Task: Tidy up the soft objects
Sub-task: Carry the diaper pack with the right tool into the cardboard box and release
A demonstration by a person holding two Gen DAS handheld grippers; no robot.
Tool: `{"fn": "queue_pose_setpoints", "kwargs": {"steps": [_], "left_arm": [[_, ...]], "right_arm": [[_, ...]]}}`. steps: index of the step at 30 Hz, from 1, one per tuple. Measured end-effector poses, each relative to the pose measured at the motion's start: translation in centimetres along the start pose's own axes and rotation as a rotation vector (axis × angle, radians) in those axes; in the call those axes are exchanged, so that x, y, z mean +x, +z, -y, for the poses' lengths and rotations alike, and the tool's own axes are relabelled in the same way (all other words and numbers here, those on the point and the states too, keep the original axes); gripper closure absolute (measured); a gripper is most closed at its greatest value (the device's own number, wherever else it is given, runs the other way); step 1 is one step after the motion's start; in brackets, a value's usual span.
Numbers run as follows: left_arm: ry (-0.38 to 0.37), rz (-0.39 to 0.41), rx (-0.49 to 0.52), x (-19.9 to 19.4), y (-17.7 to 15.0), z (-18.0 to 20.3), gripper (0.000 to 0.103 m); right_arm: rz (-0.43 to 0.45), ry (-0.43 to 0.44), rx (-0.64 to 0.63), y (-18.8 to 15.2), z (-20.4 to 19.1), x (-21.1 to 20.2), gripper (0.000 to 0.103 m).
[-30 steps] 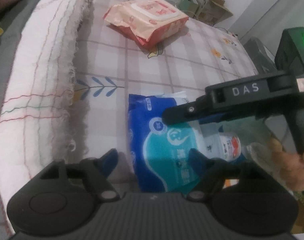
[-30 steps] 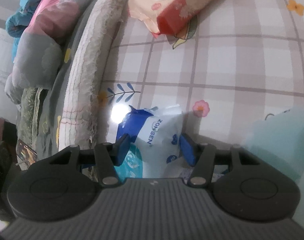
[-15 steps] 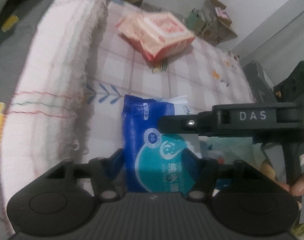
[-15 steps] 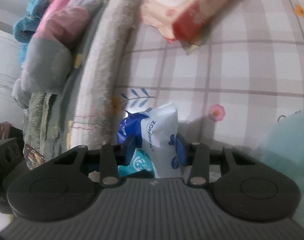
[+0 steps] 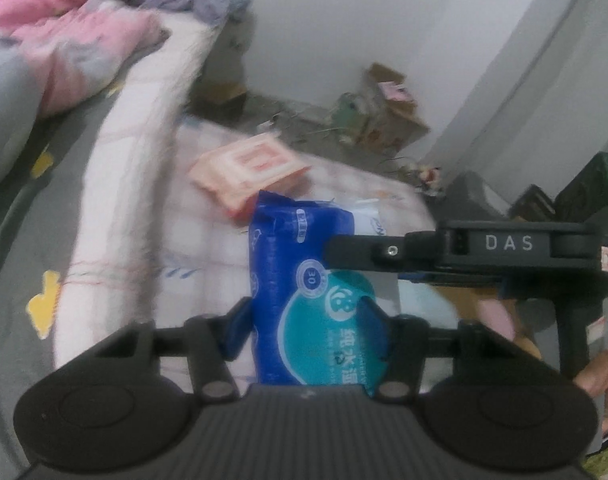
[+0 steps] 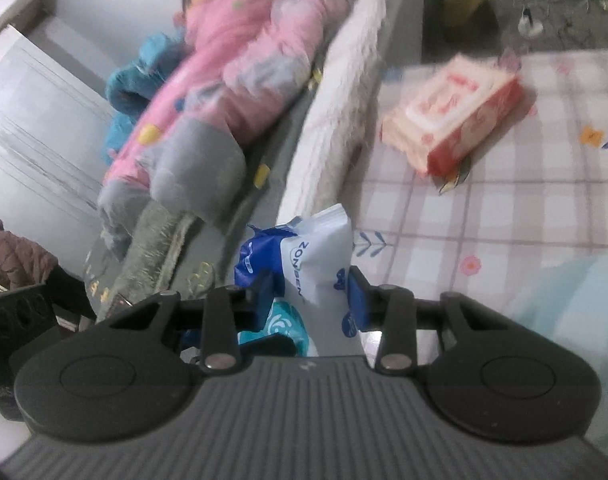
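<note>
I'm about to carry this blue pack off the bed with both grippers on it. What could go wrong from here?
1. The blue wipes pack is soft. The right gripper pinches only its white crimped end, which may slip or tear.
2. The left gripper holds the other end, so pulling the hands apart could stretch the wrapper.
3. Both views are blurred, so a swing might clip the pink wipes pack.

The checked bed sheet [image 6: 503,216] lies bare between the blue wipes pack [image 5: 304,280] and the pink wipes pack [image 6: 451,116], leaving open passage there. To the left, a rolled white blanket [image 6: 339,112] runs along the bed as a long ridge, with a pink and grey quilt [image 6: 232,92] heaped beyond it. The right claw [image 5: 443,248] crosses just beside the blue pack's far end, closing that side.
</note>
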State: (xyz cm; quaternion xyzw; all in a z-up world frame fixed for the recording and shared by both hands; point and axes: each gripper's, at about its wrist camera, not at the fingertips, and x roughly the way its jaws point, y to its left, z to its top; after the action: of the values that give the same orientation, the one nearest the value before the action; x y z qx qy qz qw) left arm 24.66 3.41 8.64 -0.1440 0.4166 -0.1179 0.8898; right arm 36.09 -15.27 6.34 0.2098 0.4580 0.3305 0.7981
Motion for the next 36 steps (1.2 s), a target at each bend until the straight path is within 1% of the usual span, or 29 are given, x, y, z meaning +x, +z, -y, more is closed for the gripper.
{"fn": "queue_pose_setpoints", "kwargs": {"steps": [5,9,12,15,17,19,22,24,26,29,30,32,34,36], "left_arm": [[-0.081,0.008,0.082,-0.7,-0.6,6.3,0.046],[-0.173,-0.008,0.16,0.6,-1.4,12.4,0.046],[-0.232,-0.048,0.217,2.5,-2.3,17.0,0.046],[-0.273,-0.111,0.279,5.0,-3.9,21.3,0.046],[-0.288,-0.16,0.305,6.9,-4.9,23.6,0.046],[-0.287,-0.205,0.335,8.8,-6.1,25.4,0.046],[-0.27,-0.274,0.375,11.5,-7.9,26.9,0.046],[-0.251,-0.323,0.378,13.3,-8.7,27.2,0.046],[-0.24,-0.356,0.385,14.7,-8.9,26.9,0.046],[-0.229,-0.364,0.389,15.2,-9.2,26.7,0.044],[-0.221,-0.363,0.385,15.6,-9.2,26.9,0.044],[-0.209,-0.356,0.376,15.9,-8.5,26.6,0.044],[-0.209,-0.345,0.368,15.4,-8.2,26.2,0.044],[-0.215,-0.327,0.366,14.5,-7.9,25.7,0.044]], "right_arm": [[0.104,-0.029,0.012,-1.7,1.4,-8.3,0.067],[0.192,-0.085,0.05,-3.6,4.0,-15.4,0.067],[0.249,-0.135,0.099,-5.2,7.0,-20.2,0.067],[0.291,-0.182,0.159,-7.0,10.7,-24.3,0.067],[0.305,-0.196,0.2,-8.6,13.2,-26.1,0.067],[0.302,-0.205,0.245,-10.0,16.1,-27.3,0.067],[0.275,-0.191,0.324,-12.0,20.4,-27.6,0.067],[0.241,-0.154,0.399,-13.2,24.0,-27.0,0.067],[0.205,-0.12,0.461,-14.3,27.1,-25.7,0.068],[0.142,-0.114,0.528,-15.3,30.4,-22.5,0.071],[0.109,-0.126,0.55,-15.7,31.4,-21.3,0.071],[0.053,-0.198,0.559,-15.8,32.8,-18.8,0.075],[0.031,-0.215,0.598,-16.3,34.1,-17.8,0.075],[0.034,-0.211,0.604,-16.5,34.4,-17.5,0.075]]}}
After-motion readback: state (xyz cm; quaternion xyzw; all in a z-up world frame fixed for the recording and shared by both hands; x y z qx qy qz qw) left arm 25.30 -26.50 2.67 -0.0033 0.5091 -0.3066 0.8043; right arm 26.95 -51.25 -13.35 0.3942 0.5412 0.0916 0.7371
